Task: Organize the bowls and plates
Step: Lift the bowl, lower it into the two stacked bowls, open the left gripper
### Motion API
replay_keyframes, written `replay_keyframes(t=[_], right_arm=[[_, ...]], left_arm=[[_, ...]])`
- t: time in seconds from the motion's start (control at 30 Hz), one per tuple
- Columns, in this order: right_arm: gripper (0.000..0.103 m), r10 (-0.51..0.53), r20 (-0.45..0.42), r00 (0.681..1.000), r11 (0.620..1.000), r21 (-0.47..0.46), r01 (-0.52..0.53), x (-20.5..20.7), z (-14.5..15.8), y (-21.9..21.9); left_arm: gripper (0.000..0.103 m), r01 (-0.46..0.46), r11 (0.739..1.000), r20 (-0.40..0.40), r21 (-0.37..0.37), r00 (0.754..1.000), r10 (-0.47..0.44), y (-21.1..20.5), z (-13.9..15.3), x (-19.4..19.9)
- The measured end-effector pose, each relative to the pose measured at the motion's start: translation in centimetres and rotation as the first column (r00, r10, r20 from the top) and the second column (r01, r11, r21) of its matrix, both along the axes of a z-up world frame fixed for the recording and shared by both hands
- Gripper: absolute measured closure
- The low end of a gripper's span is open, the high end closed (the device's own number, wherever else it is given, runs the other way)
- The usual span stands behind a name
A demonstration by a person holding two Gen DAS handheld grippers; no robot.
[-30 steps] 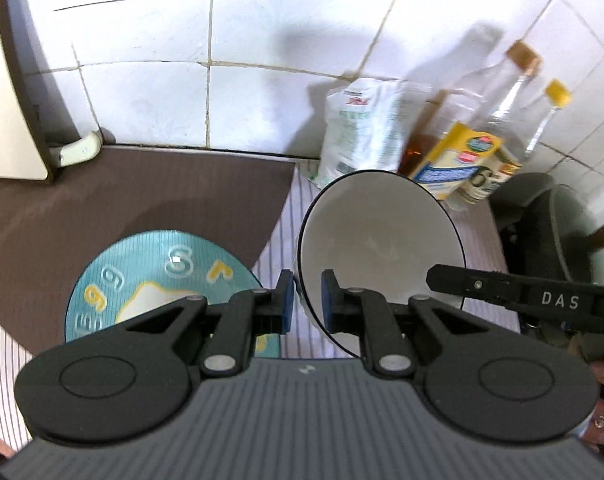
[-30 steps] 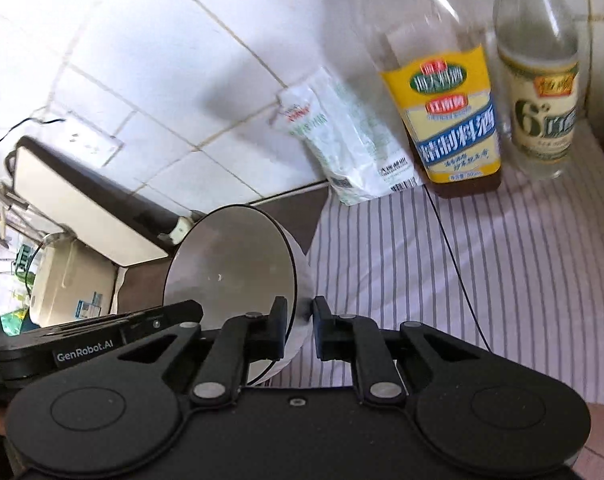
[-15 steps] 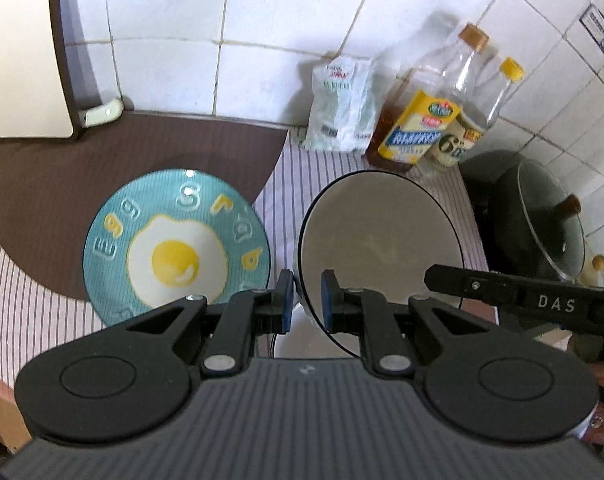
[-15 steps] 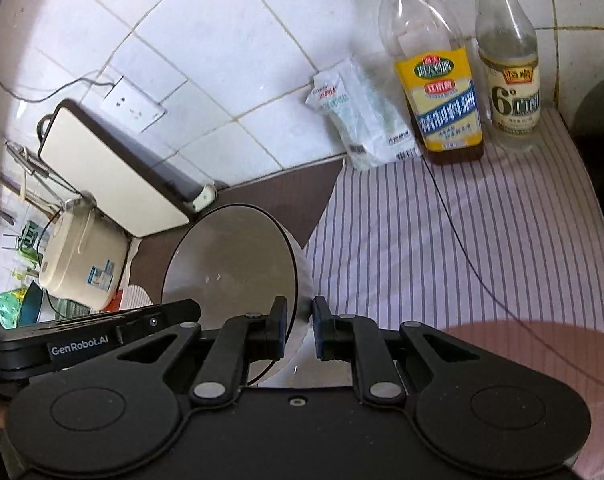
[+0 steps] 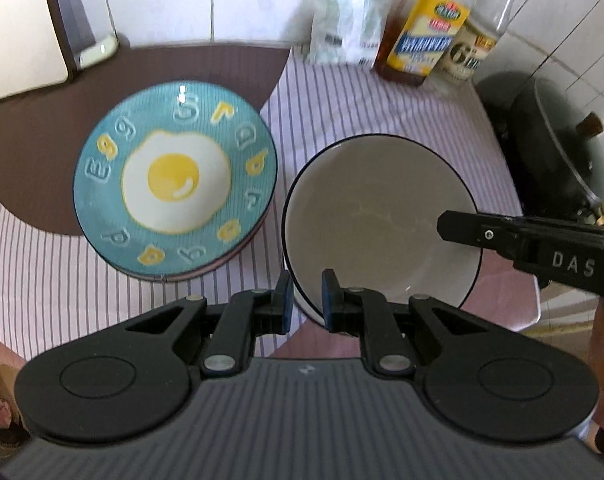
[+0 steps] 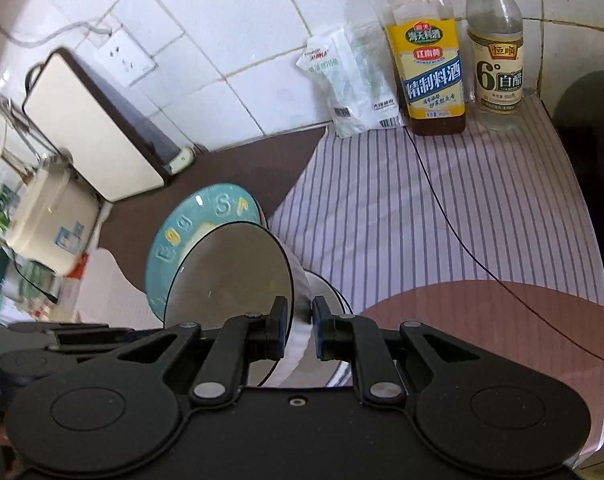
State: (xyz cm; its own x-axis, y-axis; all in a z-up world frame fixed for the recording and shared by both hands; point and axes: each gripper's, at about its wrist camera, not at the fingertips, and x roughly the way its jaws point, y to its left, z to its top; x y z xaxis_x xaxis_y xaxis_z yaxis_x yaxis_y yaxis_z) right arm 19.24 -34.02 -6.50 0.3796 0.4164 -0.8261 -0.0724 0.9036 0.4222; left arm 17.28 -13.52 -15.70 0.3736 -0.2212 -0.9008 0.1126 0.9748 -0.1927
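Both grippers, left (image 5: 305, 298) and right (image 6: 298, 328), pinched the bowl (image 5: 378, 236) rim (airborne, second bowl (image 6: 326, 292) underneath); plate (image 5: 175, 196) sat left of it; stacking not finished

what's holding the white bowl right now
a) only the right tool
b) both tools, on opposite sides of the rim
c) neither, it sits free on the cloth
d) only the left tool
b: the left tool is clamped over the near rim of the white bowl, and the right tool pinches the rim on the other side, its arm reaching in from the right in the left wrist view.
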Motion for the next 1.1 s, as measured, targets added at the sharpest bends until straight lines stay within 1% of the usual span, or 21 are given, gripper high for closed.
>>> replay_keyframes(t=[0.07,0.13,0.23,0.33,0.43,0.5,0.57,0.67,0.8,0.87,0.93,0.97,1.03,1.1], right_arm=[[0.086,0.017,0.014,1.000,0.999,-0.034,-0.016,-0.4,-0.5,0.6],[0.086,0.026,0.007,1.000,0.997,-0.069,-0.025,-0.6,-1.0,1.0],[0.086,0.031,0.002,1.000,0.994,-0.101,-0.031,-0.6,-1.5,1.3],[0.087,0.056,0.025,0.998,0.986,-0.157,-0.051,-0.8,-1.6,1.9],[0.087,0.130,0.060,0.990,0.960,-0.256,-0.111,-1.3,-1.7,3.3],[0.087,0.181,0.079,0.980,0.939,-0.309,-0.148,-1.7,-1.8,4.0],[0.088,0.199,0.089,0.976,0.927,-0.341,-0.157,-1.8,-2.1,4.1],[0.088,0.171,0.086,0.981,0.933,-0.335,-0.134,-1.7,-2.3,3.8],[0.088,0.183,0.108,0.977,0.926,-0.354,-0.134,-1.8,-2.2,4.1],[0.088,0.200,0.113,0.973,0.918,-0.370,-0.145,-2.0,-2.3,4.4],[0.087,0.188,0.136,0.973,0.921,-0.368,-0.126,-2.2,-1.8,4.2],[0.084,0.175,0.140,0.975,0.925,-0.363,-0.114,-2.2,-1.6,3.9],[0.080,0.141,0.112,0.984,0.944,-0.316,-0.100,-2.0,-1.3,3.2],[0.079,0.106,0.090,0.990,0.962,-0.262,-0.079,-2.0,-0.8,2.4]], left_arm=[[0.090,0.025,0.999,-0.016,0.022,1.000,-0.025,-0.3,-0.7,0.2],[0.090,0.052,0.998,-0.039,0.044,0.998,-0.051,-0.8,-1.3,0.4],[0.089,0.081,0.996,-0.061,0.046,0.995,-0.078,-1.0,-1.9,0.7],[0.089,0.094,0.994,-0.074,0.058,0.993,-0.089,-1.3,-2.2,0.9],[0.088,0.116,0.988,-0.075,0.103,0.991,-0.109,-1.9,-2.7,0.9],[0.086,0.132,0.985,-0.076,0.107,0.989,-0.125,-2.2,-2.9,0.9],[0.086,0.130,0.987,-0.076,0.097,0.989,-0.123,-2.2,-2.9,0.9],[0.086,0.124,0.989,-0.070,0.081,0.991,-0.118,-1.8,-2.8,0.9],[0.085,0.090,0.996,-0.074,0.025,0.993,-0.088,-0.9,-2.8,1.2],[0.083,0.086,0.996,-0.072,0.006,0.994,-0.085,-0.7,-2.6,1.0],[0.082,0.083,0.996,-0.080,-0.009,0.993,-0.084,-0.6,-2.3,0.8],[0.082,0.074,0.997,-0.081,-0.024,0.994,-0.076,-0.5,-2.0,0.6],[0.082,0.067,0.997,-0.073,-0.039,0.995,-0.070,-0.3,-1.4,0.2],[0.082,0.057,0.997,-0.056,-0.047,0.997,-0.060,-0.1,-0.7,-0.3]])
